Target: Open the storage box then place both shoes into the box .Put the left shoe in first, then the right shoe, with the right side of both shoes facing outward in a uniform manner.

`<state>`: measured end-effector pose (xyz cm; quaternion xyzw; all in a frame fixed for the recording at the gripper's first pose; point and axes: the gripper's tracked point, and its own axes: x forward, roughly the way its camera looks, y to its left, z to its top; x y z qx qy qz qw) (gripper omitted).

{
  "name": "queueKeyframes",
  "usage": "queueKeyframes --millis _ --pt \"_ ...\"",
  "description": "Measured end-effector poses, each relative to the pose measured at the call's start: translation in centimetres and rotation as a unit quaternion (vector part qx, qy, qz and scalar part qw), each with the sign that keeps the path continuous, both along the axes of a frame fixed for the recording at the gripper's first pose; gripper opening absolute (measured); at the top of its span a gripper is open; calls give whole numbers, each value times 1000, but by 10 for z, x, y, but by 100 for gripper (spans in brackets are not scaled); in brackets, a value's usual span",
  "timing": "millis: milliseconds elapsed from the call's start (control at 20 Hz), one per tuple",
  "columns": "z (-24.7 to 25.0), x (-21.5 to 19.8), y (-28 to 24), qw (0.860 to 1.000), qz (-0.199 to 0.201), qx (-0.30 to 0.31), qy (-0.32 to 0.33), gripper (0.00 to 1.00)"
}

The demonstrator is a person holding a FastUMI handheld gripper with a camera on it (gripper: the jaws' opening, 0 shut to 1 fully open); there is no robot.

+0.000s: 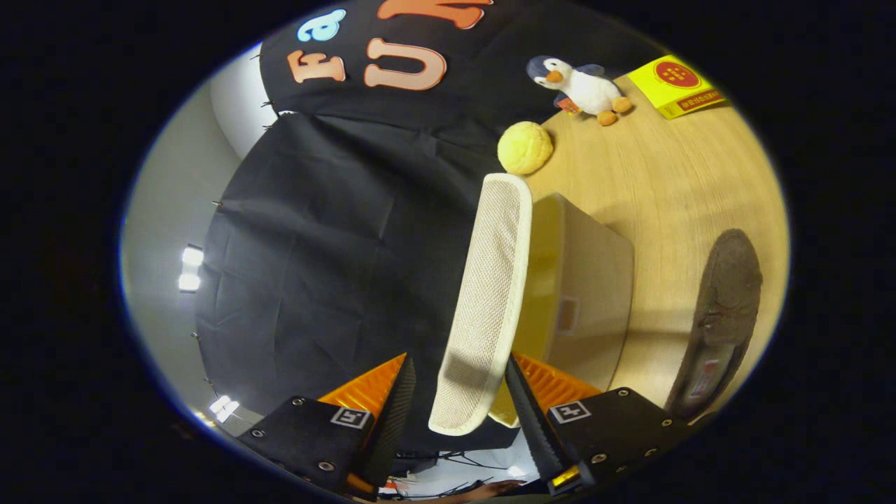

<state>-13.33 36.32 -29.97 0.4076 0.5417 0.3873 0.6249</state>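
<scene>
The beige storage box (595,280) stands on the wooden table (665,175) just beyond my fingers, and its yellow inside shows. Its cream mesh lid (490,280) is raised away from the box and runs between the fingers of my gripper (458,360). The finger on the box side touches the lid's edge. A gap shows between the other finger and the lid, so the gripper is open around it. A dark brown shoe (724,315) lies on the table past the box, with the label inside it showing.
Beyond the box on the table are a yellow bun-shaped ball (525,147), a plush penguin (581,87) and a flat yellow carton (675,84). The black cloth wall (336,245) hangs on the lid's other side.
</scene>
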Motion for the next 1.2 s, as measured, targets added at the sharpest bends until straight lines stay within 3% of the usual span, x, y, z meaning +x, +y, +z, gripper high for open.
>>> queueKeyframes --millis 100,200,250,350,450,700,1200 --pt "22 2 12 1000 6 21 -14 70" --pt "35 13 22 999 -6 16 -39 56" --pt "39 19 27 998 -13 6 -54 40" --pt "56 28 43 997 -14 5 -81 25" --pt "74 27 65 995 -3 14 -94 20" --pt "94 19 129 990 41 3 -137 19" --pt "80 0 231 988 83 -16 -127 19"
